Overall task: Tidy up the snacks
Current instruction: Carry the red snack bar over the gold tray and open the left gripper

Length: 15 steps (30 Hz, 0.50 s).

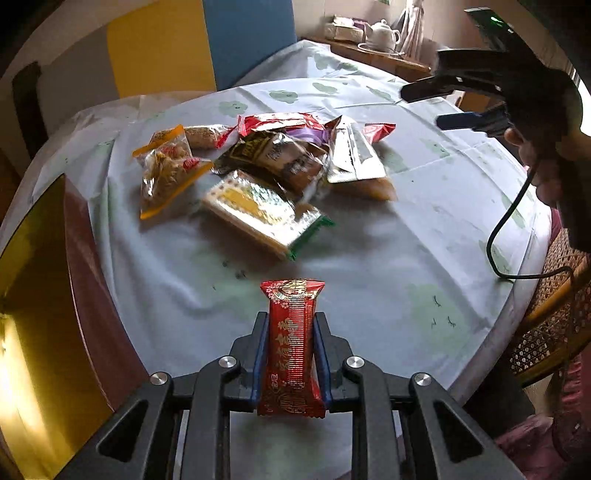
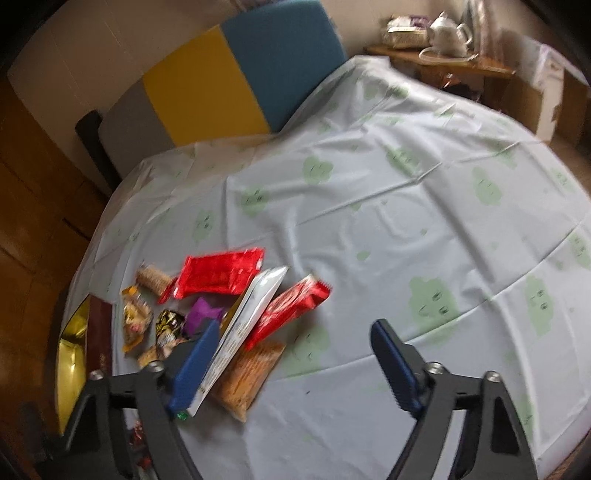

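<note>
My left gripper is shut on a red and gold snack packet, held upright above the table's near edge. A pile of snack packets lies further out on the pale tablecloth; it also shows in the right wrist view. A gold-lined box with a dark red rim sits at the left edge, also in the right wrist view. My right gripper is open and empty, above the pile's right side; it shows in the left wrist view at upper right.
A yellow and blue panel stands behind the table. A side shelf with a white teapot is at the back right. A woven chair and a black cable are at the right edge.
</note>
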### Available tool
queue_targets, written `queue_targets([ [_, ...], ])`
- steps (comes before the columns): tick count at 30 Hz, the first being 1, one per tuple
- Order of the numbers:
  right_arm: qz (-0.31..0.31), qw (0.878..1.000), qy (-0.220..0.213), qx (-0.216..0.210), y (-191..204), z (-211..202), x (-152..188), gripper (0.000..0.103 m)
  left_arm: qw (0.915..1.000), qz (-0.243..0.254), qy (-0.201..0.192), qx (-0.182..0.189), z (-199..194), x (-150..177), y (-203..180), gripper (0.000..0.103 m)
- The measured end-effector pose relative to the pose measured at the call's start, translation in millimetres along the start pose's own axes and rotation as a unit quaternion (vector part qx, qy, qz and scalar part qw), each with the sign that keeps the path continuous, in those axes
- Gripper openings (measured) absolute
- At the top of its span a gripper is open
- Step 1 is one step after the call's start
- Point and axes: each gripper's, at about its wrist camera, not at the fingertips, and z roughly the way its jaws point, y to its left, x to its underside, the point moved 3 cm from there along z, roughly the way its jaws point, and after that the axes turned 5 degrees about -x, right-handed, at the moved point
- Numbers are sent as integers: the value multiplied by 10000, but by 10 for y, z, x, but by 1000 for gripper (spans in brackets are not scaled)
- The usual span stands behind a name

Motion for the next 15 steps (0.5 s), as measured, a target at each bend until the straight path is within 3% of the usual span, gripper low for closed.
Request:
queue_targets([
  [4, -103, 9990, 306, -299, 137, 107, 123, 65, 9998, -99, -145, -48, 62, 131, -27, 23],
  [7, -155, 9977, 518, -413, 264, 213, 177, 62, 9996, -196, -196, 1, -8, 124, 82, 24],
  [15, -213, 9959, 859, -184, 438, 709, 222, 58, 9985, -445, -304, 75, 22, 158, 42, 22],
])
